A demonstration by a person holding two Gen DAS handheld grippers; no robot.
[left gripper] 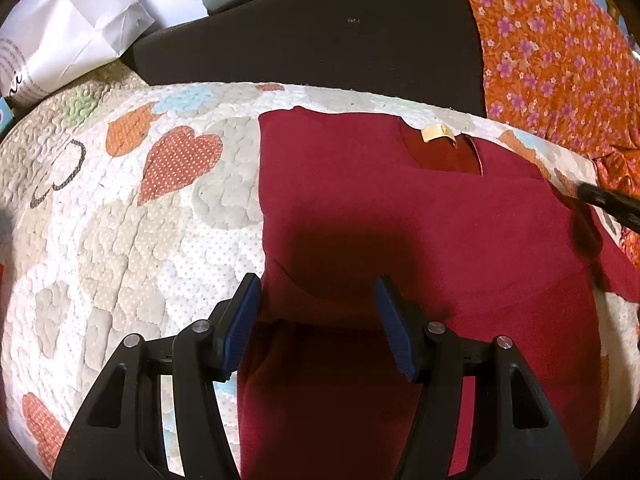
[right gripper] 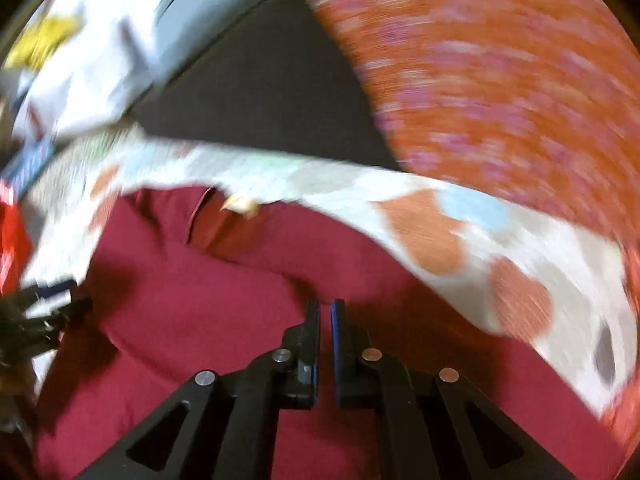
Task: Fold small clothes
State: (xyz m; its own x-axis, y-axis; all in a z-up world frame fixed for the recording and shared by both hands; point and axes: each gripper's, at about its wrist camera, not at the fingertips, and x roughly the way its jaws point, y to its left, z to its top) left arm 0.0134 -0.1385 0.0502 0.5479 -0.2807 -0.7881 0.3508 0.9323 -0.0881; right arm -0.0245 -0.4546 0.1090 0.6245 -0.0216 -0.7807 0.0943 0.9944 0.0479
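A small dark red cloth shirt lies spread on a white quilted blanket with orange hearts. Its neck, with a little pale yellow tag, points to the far side. The left side of the shirt has a straight edge, and a soft ridge crosses the cloth near the bottom.

The left black claw with blue pads sits low over the near part of the shirt. Its two fingers are spread wide apart — nothing is between them but the red cloth underneath.

The right black claw with blue pads is over the right part of the shirt, near the edge where the blanket shows. Its fingers are almost together, with only a thin gap. This view is blurry, so I cannot tell if any cloth is pinched there.

Behind the blanket sits a flat dark brown cushion. An orange cloth with pink flowers lies on the right — crumpled white paper is at the far left.
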